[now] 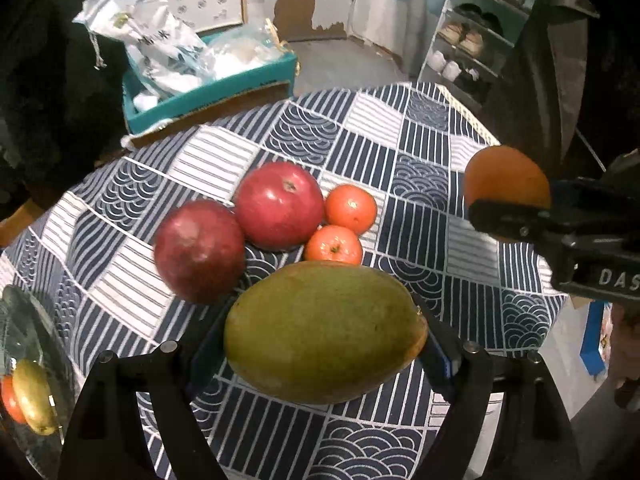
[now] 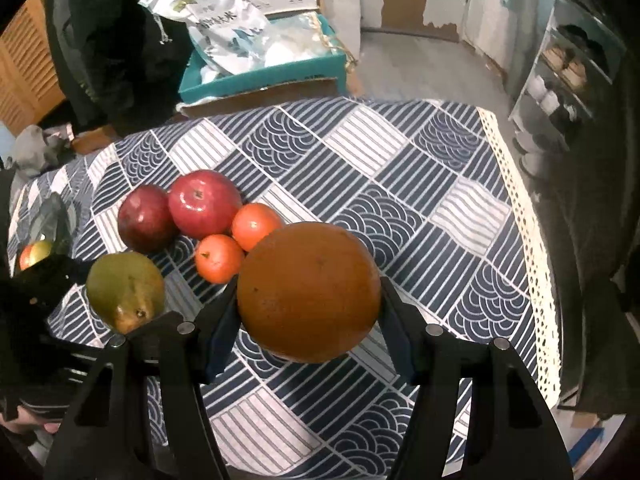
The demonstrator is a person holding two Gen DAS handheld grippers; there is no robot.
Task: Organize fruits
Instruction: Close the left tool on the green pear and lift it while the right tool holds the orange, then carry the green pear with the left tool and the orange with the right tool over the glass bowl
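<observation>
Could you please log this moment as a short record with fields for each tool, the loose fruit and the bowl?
left tool: shut on the mango, held above the tablecloth
right tool: shut on the orange, also lifted
loose fruit: two red apples and two tangerines, clustered on the cloth
glass bowl: at the table's left edge, with a yellowish fruit and a red one inside

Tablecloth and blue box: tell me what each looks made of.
Tablecloth: seems woven fabric, matte, with a printed navy-and-white pattern and a lace-like cream trim along its edge. Blue box: probably cardboard, matte teal outside; a raw brown flap shows along its front.
</observation>
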